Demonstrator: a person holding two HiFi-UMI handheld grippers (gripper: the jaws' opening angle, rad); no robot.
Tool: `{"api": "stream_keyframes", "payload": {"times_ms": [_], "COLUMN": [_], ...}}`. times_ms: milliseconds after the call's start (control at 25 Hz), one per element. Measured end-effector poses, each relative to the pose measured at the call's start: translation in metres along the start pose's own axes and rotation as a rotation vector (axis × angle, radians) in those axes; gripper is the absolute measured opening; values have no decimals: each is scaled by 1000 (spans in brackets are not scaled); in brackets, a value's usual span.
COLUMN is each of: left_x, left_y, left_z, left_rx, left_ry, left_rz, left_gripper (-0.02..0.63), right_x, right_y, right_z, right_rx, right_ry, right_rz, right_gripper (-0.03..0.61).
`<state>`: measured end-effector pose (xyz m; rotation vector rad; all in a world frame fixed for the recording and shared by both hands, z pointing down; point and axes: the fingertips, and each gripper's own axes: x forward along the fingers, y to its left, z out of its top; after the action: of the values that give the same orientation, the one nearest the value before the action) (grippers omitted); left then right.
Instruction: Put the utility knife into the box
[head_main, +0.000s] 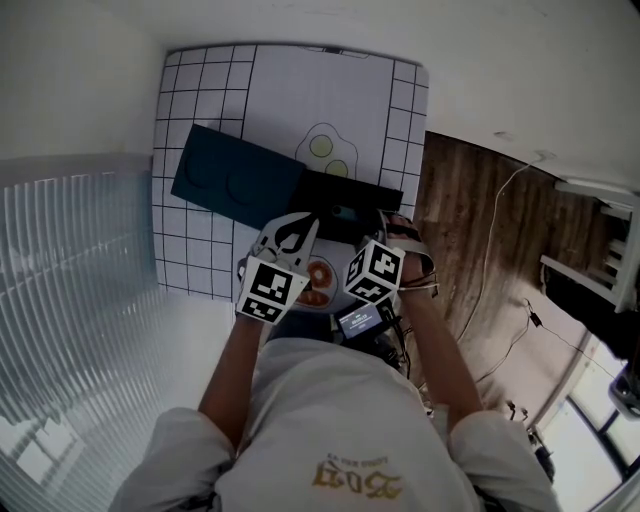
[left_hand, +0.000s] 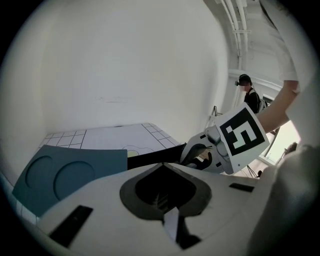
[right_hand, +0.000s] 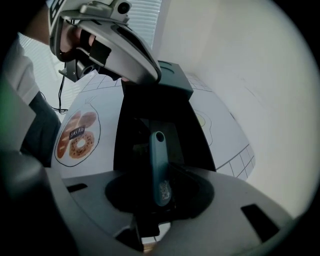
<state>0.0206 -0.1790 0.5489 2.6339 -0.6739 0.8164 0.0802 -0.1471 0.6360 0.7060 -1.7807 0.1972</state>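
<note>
The tabletop (head_main: 200, 90) lies under both tongs. The box (right_hand: 135, 115) stands just ahead of the right tongs (right_hand: 160, 200), which are clenched on one end of the knife (right_hand: 159, 165). The left tongs (left_hand: 162, 192) are seen clenched and empty. The knife is judged light, stiff and smooth, and best gripped mid-handle.

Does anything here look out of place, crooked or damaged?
Nothing stands out. The teal lid lies flat beside the open black box, and the right claw holds the utility knife pointing toward it.
</note>
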Motion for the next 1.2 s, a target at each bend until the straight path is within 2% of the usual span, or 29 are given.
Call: {"api": "stream_keyframes", "payload": {"times_ms": [280, 760, 1200], "left_x": [-5, -6, -12], "left_y": [3, 5, 3], "left_z": [0, -5, -9], "left_rx": [-16, -43, -41], "left_ry": [-5, 15, 25], "left_rz": [9, -10, -31], "left_gripper": [8, 8, 8], "right_x": [6, 6, 1], "right_y": [1, 0, -2], "right_z": [0, -1, -4], "right_rx": [-29, 16, 26], "right_ry": [19, 16, 10], "right_rz": [13, 44, 36], "right_gripper": [120, 124, 144]}}
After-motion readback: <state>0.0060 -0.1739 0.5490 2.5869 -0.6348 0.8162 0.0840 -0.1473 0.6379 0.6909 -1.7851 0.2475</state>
